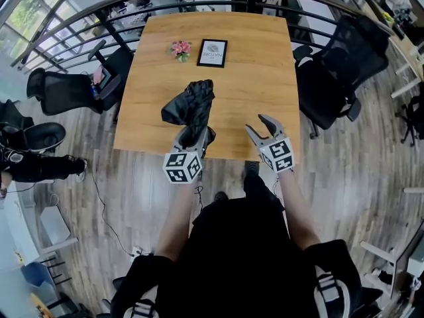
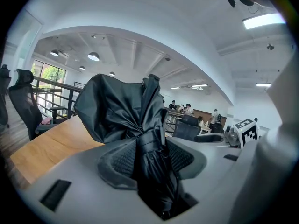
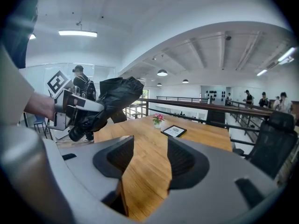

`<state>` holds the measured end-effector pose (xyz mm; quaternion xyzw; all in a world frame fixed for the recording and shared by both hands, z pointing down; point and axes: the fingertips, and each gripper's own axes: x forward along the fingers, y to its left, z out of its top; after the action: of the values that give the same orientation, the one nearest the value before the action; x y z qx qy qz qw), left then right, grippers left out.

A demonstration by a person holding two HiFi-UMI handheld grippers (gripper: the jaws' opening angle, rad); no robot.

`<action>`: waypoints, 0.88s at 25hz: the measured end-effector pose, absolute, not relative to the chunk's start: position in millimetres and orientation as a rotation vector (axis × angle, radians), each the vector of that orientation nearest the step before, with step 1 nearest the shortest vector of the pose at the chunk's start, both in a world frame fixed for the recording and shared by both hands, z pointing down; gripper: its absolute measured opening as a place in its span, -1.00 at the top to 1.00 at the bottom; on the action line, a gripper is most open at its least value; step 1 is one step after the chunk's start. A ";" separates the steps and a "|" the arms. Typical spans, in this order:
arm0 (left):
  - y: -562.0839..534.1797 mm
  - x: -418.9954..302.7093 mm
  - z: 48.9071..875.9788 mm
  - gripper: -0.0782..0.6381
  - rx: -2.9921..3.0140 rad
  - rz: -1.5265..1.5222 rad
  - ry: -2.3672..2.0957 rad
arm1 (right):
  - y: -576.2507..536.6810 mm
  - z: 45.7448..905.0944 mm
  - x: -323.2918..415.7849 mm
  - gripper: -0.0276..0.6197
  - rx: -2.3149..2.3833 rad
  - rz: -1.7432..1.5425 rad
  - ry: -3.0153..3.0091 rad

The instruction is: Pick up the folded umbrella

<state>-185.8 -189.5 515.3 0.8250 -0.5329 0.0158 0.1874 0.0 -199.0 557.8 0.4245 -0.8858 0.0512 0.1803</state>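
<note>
The left tongs (image 1: 197, 136) clamp the folded umbrella's (image 1: 190, 103) near end. Its length points away across the table (image 1: 252, 71), loose fabric foremost. The right tongs (image 1: 260, 126) gape apart, empty.

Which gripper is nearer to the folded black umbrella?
Left. The left gripper is shut on the umbrella; the right gripper is open and empty, off to its right.
</note>
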 end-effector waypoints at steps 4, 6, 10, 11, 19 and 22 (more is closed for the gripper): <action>-178.2 -190.3 515.3 0.20 2.330 0.046 -1.499 | -188.1 556.6 -3.4 0.18 1.205 0.135 -2.502; -174.1 -192.6 514.6 0.20 2.332 0.042 -1.499 | -184.1 556.0 -5.3 0.18 1.207 0.131 -2.499; -169.4 -195.0 512.1 0.20 2.336 0.034 -1.501 | -179.6 555.8 -7.2 0.18 1.207 0.129 -2.496; -168.0 -195.8 511.5 0.20 2.337 0.033 -1.502 | -178.4 555.4 -8.0 0.18 1.206 0.129 -2.496; -165.6 -205.1 512.7 0.20 2.331 0.033 -1.514 | -177.4 553.5 -13.4 0.18 1.210 0.121 -2.494; -167.4 -205.5 513.1 0.20 2.330 0.029 -1.509 | -178.5 552.3 -13.6 0.19 1.214 0.118 -2.497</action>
<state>-205.5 -167.4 513.1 0.8253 -0.5346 0.0102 0.1817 -13.6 -178.5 552.3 0.4297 -0.8838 0.0416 0.1802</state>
